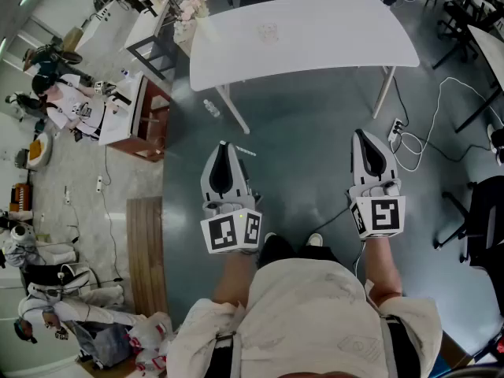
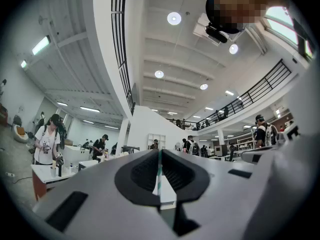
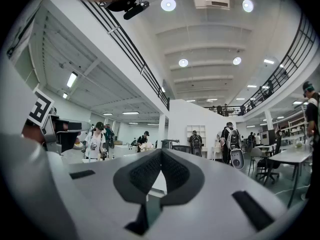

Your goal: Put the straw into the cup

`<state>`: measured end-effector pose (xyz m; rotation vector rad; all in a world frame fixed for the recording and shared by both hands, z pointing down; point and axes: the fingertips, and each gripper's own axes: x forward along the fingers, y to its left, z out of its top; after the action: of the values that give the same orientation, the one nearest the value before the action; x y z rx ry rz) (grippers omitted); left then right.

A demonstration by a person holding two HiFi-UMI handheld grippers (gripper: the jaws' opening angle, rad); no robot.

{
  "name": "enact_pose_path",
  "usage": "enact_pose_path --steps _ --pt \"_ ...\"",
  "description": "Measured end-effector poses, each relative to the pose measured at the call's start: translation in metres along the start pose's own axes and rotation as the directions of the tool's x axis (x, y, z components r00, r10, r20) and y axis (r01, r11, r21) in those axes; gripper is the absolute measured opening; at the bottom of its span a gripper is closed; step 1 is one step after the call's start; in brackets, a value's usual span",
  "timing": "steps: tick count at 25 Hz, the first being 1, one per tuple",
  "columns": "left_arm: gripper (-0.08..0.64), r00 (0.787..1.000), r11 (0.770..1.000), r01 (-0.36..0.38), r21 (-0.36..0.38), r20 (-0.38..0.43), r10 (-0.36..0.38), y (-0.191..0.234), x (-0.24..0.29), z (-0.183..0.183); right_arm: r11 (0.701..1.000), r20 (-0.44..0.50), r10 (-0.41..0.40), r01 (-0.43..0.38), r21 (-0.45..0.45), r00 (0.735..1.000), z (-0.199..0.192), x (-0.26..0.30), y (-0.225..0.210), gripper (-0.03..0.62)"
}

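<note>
In the head view a clear cup stands on the white table far ahead of me. My left gripper is held over the floor, well short of the table. It is shut on a thin straw that sticks out to the right of its tip. In the left gripper view the green-and-white striped straw runs upright between the closed jaws of the left gripper. My right gripper is also over the floor, level with the left one. Its jaws meet with nothing between them in the right gripper view.
A plastic bottle lies on the floor by the table's left leg. A power strip with white cables lies to the right. A wooden cabinet stands at the left, a dark chair at the right edge. People stand at the far left.
</note>
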<state>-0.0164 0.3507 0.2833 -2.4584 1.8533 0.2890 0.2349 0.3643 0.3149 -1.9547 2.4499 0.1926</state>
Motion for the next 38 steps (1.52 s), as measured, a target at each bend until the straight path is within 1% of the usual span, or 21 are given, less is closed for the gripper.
enact_pose_path --steps 5,10,15,20,25,29,35,38 --pt "0.025 1.0 1.0 0.014 -0.004 -0.005 -0.014 0.018 -0.011 0.0 1.0 -0.019 0.004 -0.004 0.002 1.0 -0.004 0.006 0.028 0.002" --pt "0.025 1.0 1.0 0.021 0.005 -0.002 -0.021 0.054 -0.016 -0.002 1.0 -0.022 0.004 -0.004 0.005 1.0 -0.004 0.026 0.067 0.002" --pt "0.025 0.999 0.999 0.028 -0.017 0.016 -0.027 0.106 -0.015 0.003 1.0 0.003 -0.009 0.008 0.02 1.0 0.008 0.054 0.111 0.002" --pt "0.025 0.999 0.998 0.03 -0.052 0.033 -0.028 0.164 -0.006 0.003 1.0 0.011 -0.02 0.02 -0.012 1.0 0.014 0.088 0.155 0.002" --pt "0.025 0.999 0.997 0.035 -0.065 0.031 -0.033 0.212 0.0 0.005 0.999 0.005 -0.04 0.04 -0.027 0.999 0.022 0.109 0.193 0.002" --pt "0.025 0.999 0.996 0.042 -0.076 0.031 -0.039 0.232 0.007 0.006 0.997 0.001 -0.066 0.066 -0.038 0.998 0.028 0.119 0.203 0.002" --pt "0.025 0.998 0.994 0.061 -0.085 0.033 -0.059 0.232 0.03 0.0 0.997 -0.01 -0.07 0.069 -0.034 0.998 0.021 0.136 0.195 0.002" --pt "0.025 0.997 0.994 0.071 -0.085 0.034 -0.069 0.234 0.048 -0.006 0.997 -0.018 -0.071 0.07 -0.029 0.997 0.01 0.152 0.192 0.002"
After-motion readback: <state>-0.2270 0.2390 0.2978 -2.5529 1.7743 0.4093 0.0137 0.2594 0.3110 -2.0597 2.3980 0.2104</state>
